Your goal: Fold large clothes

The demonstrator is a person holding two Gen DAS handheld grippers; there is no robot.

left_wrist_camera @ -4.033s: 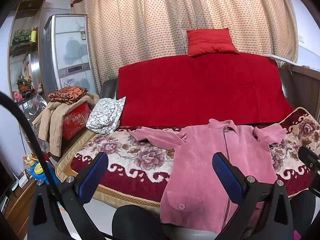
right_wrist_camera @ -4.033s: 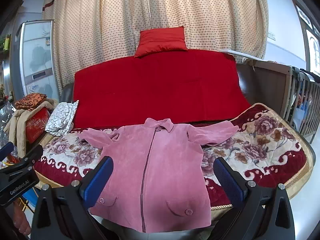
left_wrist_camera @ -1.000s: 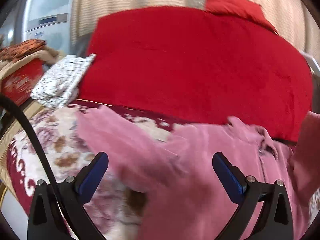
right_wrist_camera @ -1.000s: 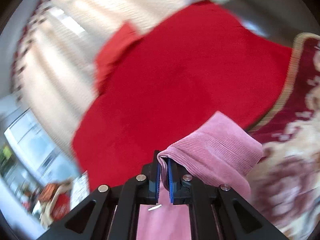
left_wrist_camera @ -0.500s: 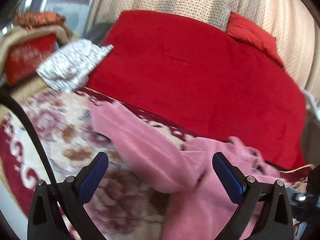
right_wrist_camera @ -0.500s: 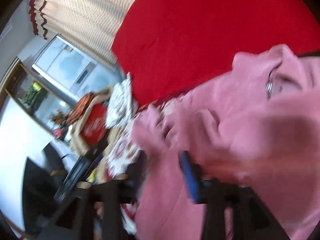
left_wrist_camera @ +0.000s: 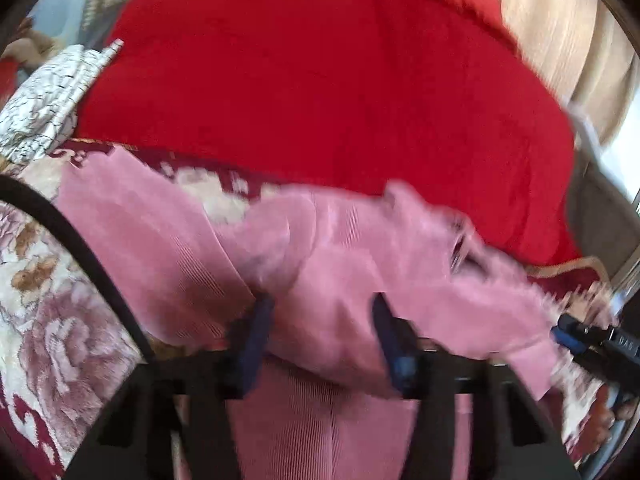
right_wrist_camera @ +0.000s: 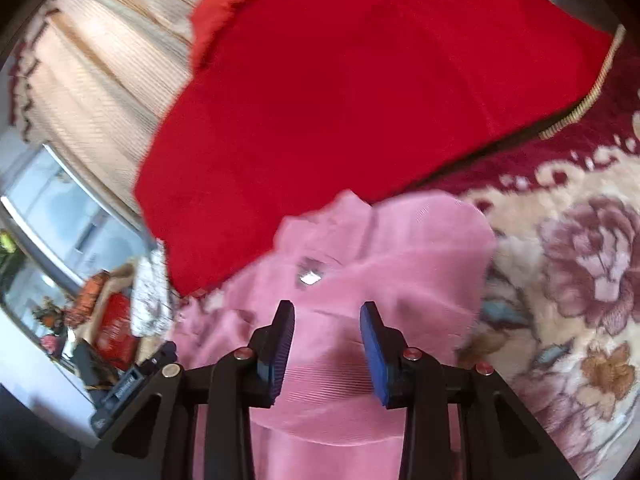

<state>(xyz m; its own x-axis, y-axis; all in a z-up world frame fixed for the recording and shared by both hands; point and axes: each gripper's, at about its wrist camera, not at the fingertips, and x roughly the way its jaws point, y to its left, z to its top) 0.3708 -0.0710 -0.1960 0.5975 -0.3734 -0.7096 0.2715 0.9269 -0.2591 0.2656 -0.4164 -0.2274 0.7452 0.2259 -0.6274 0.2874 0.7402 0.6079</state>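
The pink jacket (left_wrist_camera: pixel 344 264) lies on the floral sofa cover (left_wrist_camera: pixel 48 320), just below the red blanket (left_wrist_camera: pixel 320 80) draped over the sofa back. Only the left wrist view shows the jacket's left sleeve (left_wrist_camera: pixel 160 248) stretching out over the floral cover, and the right sleeve folded across the chest toward the right gripper (left_wrist_camera: pixel 568 336) at the frame's edge. Only the right wrist view shows the collar (right_wrist_camera: pixel 332 216) and zipper pull (right_wrist_camera: pixel 310 278) sharply.

The left gripper (left_wrist_camera: pixel 324 332) straddles a bunched fold of jacket; its jaws have just been closing, and blur hides whether the pads press. In the right wrist view the right gripper (right_wrist_camera: pixel 326 344) has released: a second ago it pinched the cuff; now its part-spread jaws, just narrowing, hover over the chest.
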